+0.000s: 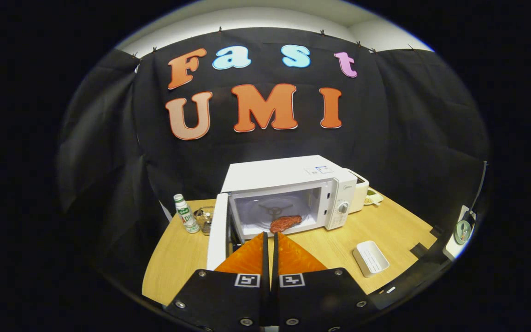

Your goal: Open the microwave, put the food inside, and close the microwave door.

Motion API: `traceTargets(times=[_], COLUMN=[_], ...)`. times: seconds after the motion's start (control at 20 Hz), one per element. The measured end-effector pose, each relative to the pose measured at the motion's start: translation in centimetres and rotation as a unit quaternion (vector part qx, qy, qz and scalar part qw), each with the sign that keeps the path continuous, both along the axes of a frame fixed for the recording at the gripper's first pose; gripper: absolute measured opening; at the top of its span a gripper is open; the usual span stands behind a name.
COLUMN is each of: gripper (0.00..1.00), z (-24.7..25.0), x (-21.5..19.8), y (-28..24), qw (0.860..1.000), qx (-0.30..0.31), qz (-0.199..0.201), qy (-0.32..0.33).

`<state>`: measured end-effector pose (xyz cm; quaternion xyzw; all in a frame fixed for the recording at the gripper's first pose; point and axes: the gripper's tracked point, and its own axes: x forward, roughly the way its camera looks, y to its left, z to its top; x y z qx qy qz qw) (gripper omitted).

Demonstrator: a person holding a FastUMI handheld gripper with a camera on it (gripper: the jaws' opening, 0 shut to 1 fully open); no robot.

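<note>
A white microwave (288, 180) stands on the wooden table (385, 230), its door (217, 235) swung wide to the left. Inside, on the floor of the cavity near the front, lies a reddish-brown piece of food (286, 223). My gripper (270, 235) is in front of the open cavity, a short way back from it, with the two fingers pressed together and nothing between them. The fingertips point at the food, which lies just beyond them. The door's inner edge stands just left of the left finger (247, 258).
A small white-and-green bottle (185, 213) and a little wire basket (205, 219) stand left of the door. A white rectangular tray (370, 258) lies on the table to the right of the fingers. A white appliance (362, 189) sits behind the microwave's right side.
</note>
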<state>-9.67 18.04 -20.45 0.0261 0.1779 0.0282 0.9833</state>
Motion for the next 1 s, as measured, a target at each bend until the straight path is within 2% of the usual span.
traceTargets(times=[0.25,0.4,0.55,0.8,1.0], gripper=[0.01,0.01,0.01,0.01,0.01], z=[-0.4,-3.2,-7.4,-15.1,-17.7], x=[-5.3,-6.8,-6.6,-6.0,-4.9], y=[7.1,11.7,13.7,14.0,11.4], qw=[1.000,0.999,0.999,0.995,0.992], qx=[0.000,0.029,0.021,-0.055,-0.071], qz=[0.028,0.037,0.010,-0.005,-0.026], qy=[-0.005,0.014,0.039,0.088,0.104])
